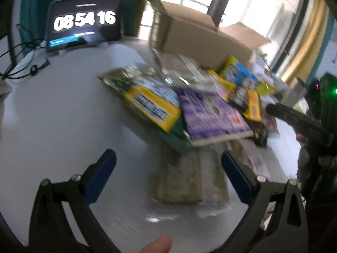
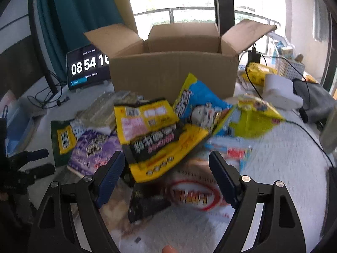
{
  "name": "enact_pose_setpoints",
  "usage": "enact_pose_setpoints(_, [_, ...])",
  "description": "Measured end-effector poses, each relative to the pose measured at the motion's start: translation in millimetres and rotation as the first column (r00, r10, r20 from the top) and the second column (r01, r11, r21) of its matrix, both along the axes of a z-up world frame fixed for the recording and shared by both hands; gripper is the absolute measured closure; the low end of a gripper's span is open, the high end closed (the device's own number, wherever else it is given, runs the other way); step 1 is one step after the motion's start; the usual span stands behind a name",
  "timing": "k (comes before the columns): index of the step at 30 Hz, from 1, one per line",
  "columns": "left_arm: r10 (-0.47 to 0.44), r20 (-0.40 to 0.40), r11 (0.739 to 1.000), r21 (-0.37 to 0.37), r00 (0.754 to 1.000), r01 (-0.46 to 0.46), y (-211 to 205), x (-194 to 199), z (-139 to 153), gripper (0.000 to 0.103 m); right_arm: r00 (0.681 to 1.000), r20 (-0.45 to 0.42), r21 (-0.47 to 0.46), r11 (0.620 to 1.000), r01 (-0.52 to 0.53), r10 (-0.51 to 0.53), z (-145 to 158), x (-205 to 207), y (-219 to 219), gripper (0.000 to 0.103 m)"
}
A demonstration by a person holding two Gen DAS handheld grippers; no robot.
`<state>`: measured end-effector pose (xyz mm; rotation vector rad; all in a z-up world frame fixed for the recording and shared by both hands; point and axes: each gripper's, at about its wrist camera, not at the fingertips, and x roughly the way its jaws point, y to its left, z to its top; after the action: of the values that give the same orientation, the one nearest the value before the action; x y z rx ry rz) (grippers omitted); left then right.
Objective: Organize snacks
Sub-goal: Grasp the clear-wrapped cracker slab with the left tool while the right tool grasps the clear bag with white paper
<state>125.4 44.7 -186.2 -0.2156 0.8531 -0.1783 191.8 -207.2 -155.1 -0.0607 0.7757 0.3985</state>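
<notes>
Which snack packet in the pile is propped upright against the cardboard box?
The blue and yellow packet with a cartoon face: it leans on the open cardboard box, while the others lie flat.

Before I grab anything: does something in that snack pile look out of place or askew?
Yes. The snack packets lie in a loose, overlapping heap in front of the open cardboard box, none inside as far as shown. A black cable trails across the cloth beside them and could snag.

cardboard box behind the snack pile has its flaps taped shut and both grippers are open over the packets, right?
Not quite: the cardboard box is open, its flaps folded outward, as the right wrist view shows. The rest holds: it stands behind the snack pile, and the left gripper and right gripper are open over the packets.
</notes>
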Motion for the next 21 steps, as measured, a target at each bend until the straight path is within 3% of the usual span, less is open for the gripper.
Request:
enact_pose_setpoints(8, [-0.043, -0.076, 0.999, 0.03, 0.996, 0.045, -25, -4, -21, 0.002, 0.998, -0.046, 0.024, 0.999, 0.045, -0.044, -12, -27, -22, 0.018])
enact_pose_setpoints(13, [-0.041, -0.073, 0.998, 0.053, 0.996, 0.045, -31, -3, -23, 0.002, 0.996, -0.09, 0.045, 0.999, 0.019, -0.015, -29, -47, -21, 0.018])
enact_pose_setpoints(16, [-0.048, -0.081, 0.994, 0.098, 0.996, 0.056, -40, 2, -25, 0.002, 0.994, -0.11, 0.063, 0.998, -0.006, 0.013, -38, -54, -16, 0.018])
enact_pose_setpoints(21, [-0.054, -0.074, 0.961, 0.267, 0.996, 0.072, -64, 5, -33, 0.003, 0.99, -0.124, 0.093, 0.994, -0.06, 0.071, -47, -58, -6, 0.018])
